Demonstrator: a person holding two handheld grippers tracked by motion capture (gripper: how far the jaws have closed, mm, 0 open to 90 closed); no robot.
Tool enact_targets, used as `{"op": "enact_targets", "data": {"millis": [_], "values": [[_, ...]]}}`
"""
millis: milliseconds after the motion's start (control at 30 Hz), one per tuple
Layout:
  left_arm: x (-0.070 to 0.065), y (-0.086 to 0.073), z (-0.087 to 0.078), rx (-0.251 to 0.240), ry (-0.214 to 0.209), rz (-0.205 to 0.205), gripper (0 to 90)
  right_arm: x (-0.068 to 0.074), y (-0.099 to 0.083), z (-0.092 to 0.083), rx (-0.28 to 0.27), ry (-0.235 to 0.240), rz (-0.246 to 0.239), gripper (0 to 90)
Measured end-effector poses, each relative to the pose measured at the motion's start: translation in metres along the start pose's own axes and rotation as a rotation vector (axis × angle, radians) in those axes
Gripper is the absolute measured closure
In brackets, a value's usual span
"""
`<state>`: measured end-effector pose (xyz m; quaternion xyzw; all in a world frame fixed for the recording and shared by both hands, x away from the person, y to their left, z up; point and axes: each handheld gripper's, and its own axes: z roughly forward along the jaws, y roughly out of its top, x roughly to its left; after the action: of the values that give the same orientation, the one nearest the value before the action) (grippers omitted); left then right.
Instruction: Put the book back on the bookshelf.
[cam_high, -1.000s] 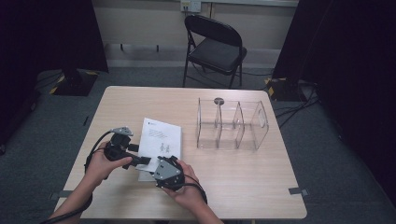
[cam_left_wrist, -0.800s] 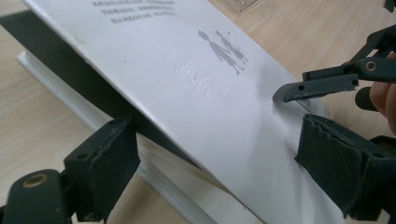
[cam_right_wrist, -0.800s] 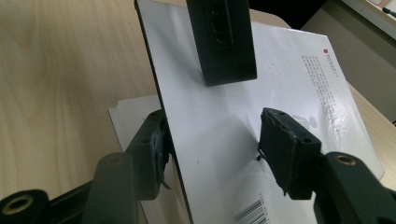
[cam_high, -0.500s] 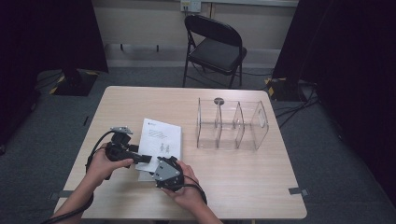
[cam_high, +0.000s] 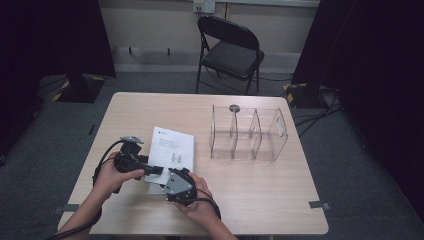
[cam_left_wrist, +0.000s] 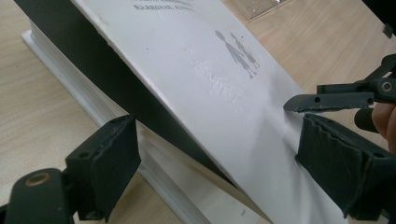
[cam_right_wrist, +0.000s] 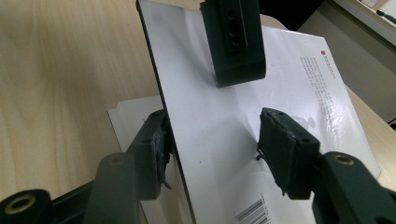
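A white book (cam_high: 172, 147) lies at the table's near left, its cover (cam_left_wrist: 210, 60) lifted off the block of pages (cam_left_wrist: 70, 79). My left gripper (cam_high: 154, 170) reaches in from the left. Its jaws (cam_left_wrist: 224, 154) stand wide and have just opened a little further, one pad under the cover and one over it, neither pressing. My right gripper (cam_high: 169, 176) comes from the near side. It is open (cam_right_wrist: 217, 149) around the same cover (cam_right_wrist: 289, 79), with its left fingertip (cam_right_wrist: 156, 149) at the cover's underside. The left gripper's upper jaw lies across the cover in the right gripper view.
A clear plastic organiser (cam_high: 247, 132) with several compartments stands at the table's middle right, a small dark disc (cam_high: 234, 108) just behind it. A black folding chair (cam_high: 230, 47) stands beyond the far edge. Cables trail from both grippers towards the person.
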<state>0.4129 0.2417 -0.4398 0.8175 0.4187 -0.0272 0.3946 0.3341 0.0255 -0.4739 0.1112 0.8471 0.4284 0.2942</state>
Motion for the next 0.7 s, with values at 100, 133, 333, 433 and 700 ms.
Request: {"op": "enact_targets", "data": {"millis": [100,133,333,433,700], "values": [[0.0009,0.0000,-0.0004,0.003,-0.013,-0.025,13.5,-0.0004,0.0002,-0.0008,-0.003,-0.002,0.007,45.1],[0.0016,-0.0001,-0.0001,0.005,-0.026,-0.043,13.5,-0.0004,0.0002,-0.0008,-0.003,-0.002,0.007,45.1],[0.0014,-0.0019,0.0027,0.000,-0.034,-0.055,12.9,0.0002,-0.0001,-0.0010,-0.007,-0.006,0.005,45.4],[0.0010,-0.0015,0.0031,-0.001,-0.030,-0.050,12.4,0.0000,0.0000,-0.0013,-0.008,-0.005,0.007,45.5],[0.0008,-0.0017,0.0032,-0.002,-0.031,-0.065,13.0,0.0007,-0.0004,-0.0014,-0.012,-0.010,-0.001,46.3]]}}
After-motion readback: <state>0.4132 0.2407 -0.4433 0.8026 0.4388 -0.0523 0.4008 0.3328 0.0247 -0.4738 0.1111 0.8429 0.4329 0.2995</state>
